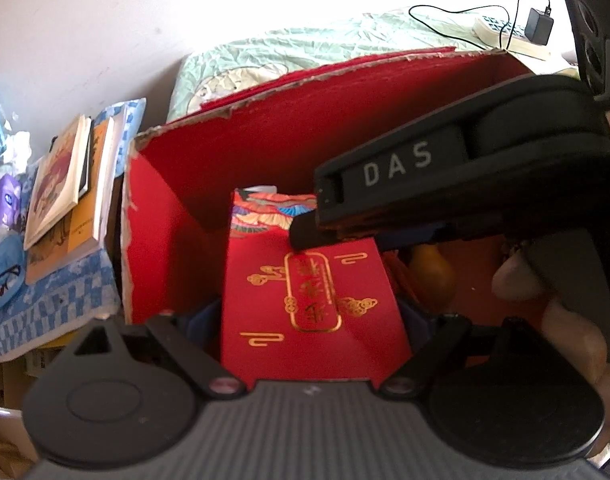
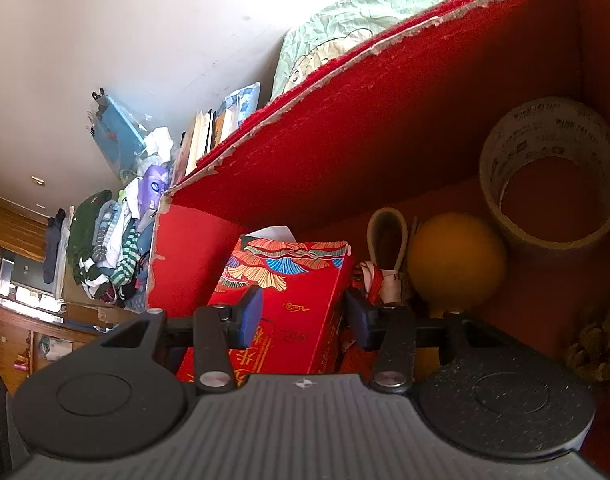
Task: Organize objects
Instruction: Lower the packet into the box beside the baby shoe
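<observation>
Red cardboard box (image 2: pixel 385 128), torn rim, sits open w/ a green-print bedsheet (image 1: pixel 305 46) behind it. Inside, at its left end, a red gift box (image 1: pixel 309 300) w/ gold print stands upright. Left gripper (image 1: pixel 311 320) has its blue pads on both sides of it, narrow, holding it. Right gripper (image 2: pixel 303 312) straddles the same gift box from above, pads (image 2: pixel 249 314) close to its sides; can't tell if they touch. Right of the gift box: tape roll (image 2: pixel 553 176) leaning in the corner, then an orange ball (image 2: pixel 457 258) just beside it. Outside, to the left, books (image 1: pixel 65 192) on a blue check cloth.
</observation>
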Action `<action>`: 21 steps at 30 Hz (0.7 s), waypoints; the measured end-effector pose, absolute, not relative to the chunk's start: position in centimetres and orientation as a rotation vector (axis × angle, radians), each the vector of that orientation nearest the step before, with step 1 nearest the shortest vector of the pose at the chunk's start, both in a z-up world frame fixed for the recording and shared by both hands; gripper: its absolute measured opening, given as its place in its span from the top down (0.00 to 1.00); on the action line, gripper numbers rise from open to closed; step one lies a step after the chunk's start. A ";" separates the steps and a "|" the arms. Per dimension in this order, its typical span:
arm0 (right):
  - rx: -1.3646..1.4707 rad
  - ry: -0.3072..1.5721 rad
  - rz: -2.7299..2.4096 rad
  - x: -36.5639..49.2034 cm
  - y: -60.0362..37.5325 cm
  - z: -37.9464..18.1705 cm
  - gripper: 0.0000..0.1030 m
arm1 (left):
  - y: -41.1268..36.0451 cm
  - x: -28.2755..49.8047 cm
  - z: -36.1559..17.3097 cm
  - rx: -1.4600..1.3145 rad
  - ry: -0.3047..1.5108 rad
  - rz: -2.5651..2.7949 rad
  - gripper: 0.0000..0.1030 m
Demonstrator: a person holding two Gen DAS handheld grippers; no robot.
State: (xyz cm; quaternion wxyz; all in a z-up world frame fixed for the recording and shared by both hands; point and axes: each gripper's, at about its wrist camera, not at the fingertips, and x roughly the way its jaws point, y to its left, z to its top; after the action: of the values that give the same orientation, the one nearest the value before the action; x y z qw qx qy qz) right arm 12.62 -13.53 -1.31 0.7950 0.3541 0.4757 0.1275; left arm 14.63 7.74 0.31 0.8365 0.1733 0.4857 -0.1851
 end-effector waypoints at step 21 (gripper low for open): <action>0.819 1.003 0.247 12.2 -14.2 -1.5 0.52 | 7.5 14.5 1.2 0.418 0.981 -0.346 0.10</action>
State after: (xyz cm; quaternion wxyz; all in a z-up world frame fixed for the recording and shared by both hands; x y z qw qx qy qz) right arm 12.20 -14.15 -1.47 0.7904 0.3806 0.4661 0.1148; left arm 14.47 7.52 1.17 0.8471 0.1980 0.4651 -0.1641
